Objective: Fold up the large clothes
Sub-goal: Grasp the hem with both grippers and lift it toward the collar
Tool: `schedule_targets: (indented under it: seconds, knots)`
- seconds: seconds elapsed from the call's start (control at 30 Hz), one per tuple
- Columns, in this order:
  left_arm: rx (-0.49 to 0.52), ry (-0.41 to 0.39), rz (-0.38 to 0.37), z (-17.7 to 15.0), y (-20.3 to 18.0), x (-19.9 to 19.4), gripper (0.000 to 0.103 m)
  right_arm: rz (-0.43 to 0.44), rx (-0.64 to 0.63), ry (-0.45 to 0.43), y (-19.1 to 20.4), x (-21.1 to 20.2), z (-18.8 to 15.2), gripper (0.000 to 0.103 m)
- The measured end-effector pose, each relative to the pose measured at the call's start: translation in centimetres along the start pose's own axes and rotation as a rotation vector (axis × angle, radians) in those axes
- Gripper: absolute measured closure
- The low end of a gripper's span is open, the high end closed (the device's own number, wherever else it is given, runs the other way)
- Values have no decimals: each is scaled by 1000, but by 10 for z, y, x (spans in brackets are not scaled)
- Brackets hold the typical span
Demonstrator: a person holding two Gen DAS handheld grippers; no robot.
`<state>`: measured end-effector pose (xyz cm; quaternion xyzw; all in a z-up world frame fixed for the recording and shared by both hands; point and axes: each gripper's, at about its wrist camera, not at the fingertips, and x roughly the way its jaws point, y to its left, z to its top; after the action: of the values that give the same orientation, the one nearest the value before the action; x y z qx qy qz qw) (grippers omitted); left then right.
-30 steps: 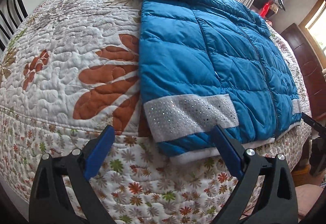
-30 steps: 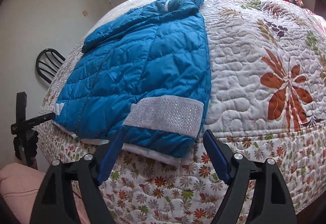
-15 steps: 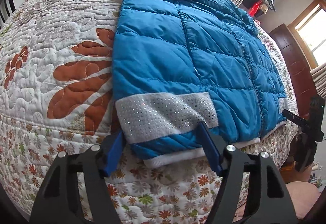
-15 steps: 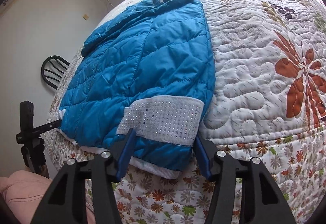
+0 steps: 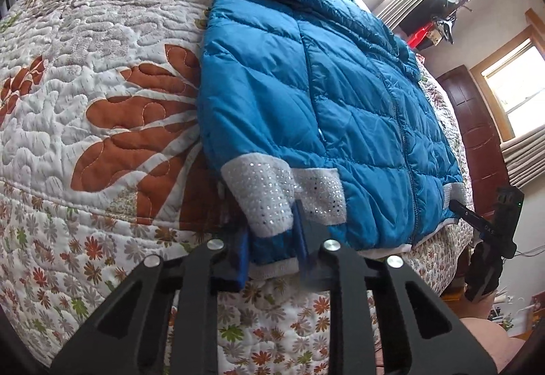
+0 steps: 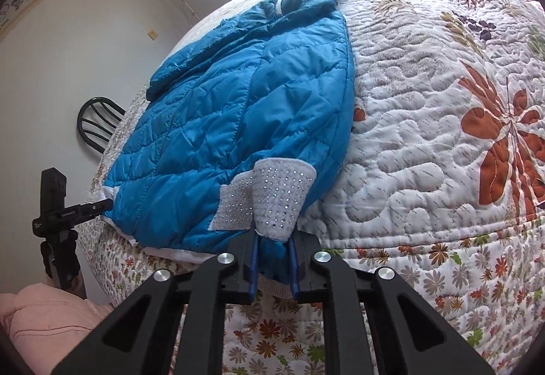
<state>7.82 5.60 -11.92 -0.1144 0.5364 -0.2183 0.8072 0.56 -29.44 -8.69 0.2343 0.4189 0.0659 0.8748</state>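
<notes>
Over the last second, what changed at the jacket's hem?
Both grippers went from wide open to closing on the hem of the blue jacket: left gripper and right gripper each bunch a near corner by its white studded band. Jacket and quilt otherwise lie as before.

I see bed [image 5: 85,122] under white quilt [image 6: 425,143], stitched in swirls, big rust-orange leaves on top, small flower print down side. Blue jacket [image 5: 306,109] lies flat on quilt, front up, collar toward far end, hem and white studded cuffs [image 6: 282,197] at near edge, bunched there.
</notes>
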Motion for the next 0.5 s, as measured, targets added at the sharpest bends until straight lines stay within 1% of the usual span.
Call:
schedule_targets:
  seconds: [0.1, 0.17, 0.4, 0.5]
  knots:
    - [39, -65, -12, -3, -8, -14, 91, 3, -15, -22, 4, -8, 0, 92]
    - [55, -92, -19, -5, -11, -21, 91, 6, -17, -31, 5, -11, -2, 92]
    - [41, -96, -35, -8, -1, -21, 91, 18, -4, -40, 1, -11, -4, 92]
    - [50, -111, -60, -2, -3, -27, 91, 46, -16, -64, 5, -18, 2, 93]
